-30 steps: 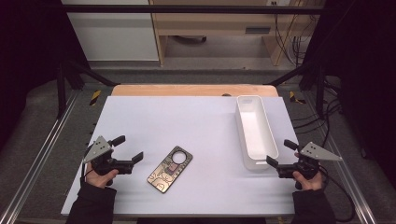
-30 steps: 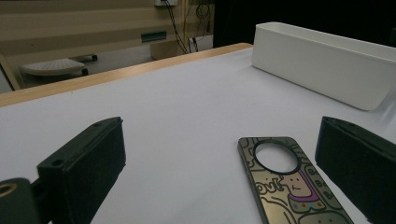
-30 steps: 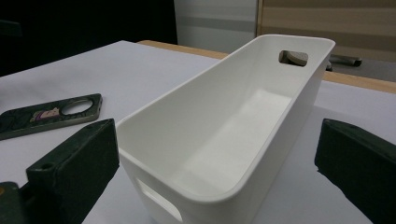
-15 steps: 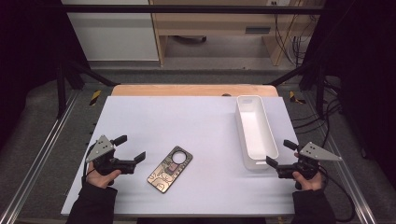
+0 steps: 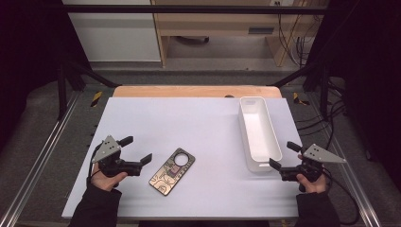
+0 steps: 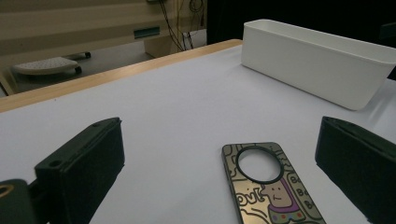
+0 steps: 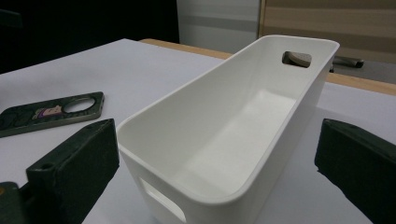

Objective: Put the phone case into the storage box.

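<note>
The white bin (image 5: 259,132) at right holds nothing; the phone case (image 5: 172,171) lies near-left on open counter (image 5: 189,123). Both grippers' fingers gape, empty.

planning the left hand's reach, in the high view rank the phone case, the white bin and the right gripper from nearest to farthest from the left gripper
1. The phone case, flat on the table just right of the left gripper, whose jaws are open.
2. The white bin, across the table toward its right edge.
3. The right gripper, beyond the bin's near end at the far right.
</note>
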The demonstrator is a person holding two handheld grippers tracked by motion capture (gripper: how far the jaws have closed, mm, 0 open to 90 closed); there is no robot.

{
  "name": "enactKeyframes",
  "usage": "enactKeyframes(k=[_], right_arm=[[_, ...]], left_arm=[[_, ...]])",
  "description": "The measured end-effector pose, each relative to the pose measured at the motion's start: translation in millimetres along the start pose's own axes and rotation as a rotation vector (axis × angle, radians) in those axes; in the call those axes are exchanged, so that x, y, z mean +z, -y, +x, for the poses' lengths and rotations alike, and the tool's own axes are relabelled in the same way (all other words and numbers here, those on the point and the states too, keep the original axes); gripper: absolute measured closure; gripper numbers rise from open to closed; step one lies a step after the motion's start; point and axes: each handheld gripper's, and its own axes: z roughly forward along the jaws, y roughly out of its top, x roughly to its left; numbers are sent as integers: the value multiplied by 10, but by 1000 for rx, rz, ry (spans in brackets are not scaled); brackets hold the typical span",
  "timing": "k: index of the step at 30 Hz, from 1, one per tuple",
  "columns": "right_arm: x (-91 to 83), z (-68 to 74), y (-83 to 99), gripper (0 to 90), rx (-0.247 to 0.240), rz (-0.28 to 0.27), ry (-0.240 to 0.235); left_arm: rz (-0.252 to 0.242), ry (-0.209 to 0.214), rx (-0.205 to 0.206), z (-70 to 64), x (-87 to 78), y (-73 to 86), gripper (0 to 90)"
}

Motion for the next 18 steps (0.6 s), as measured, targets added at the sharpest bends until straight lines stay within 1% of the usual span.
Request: enactKeyframes(k=[4,9,14,18], right_arm=[[-4,2,-1,3,-1,-3,2],[-2,4,0,3,-3,-3,1],[-4,4,0,3,-4,-4,2],[-6,5,-2,3,-5,-5,1]], left_arm=[[15,-3,8,-46,21,-41,8],[34,-13,9,-93,58,-79,9],[57,-9,12,-146,119,-104,9],[75,-1,23,-200,178,-121,9]])
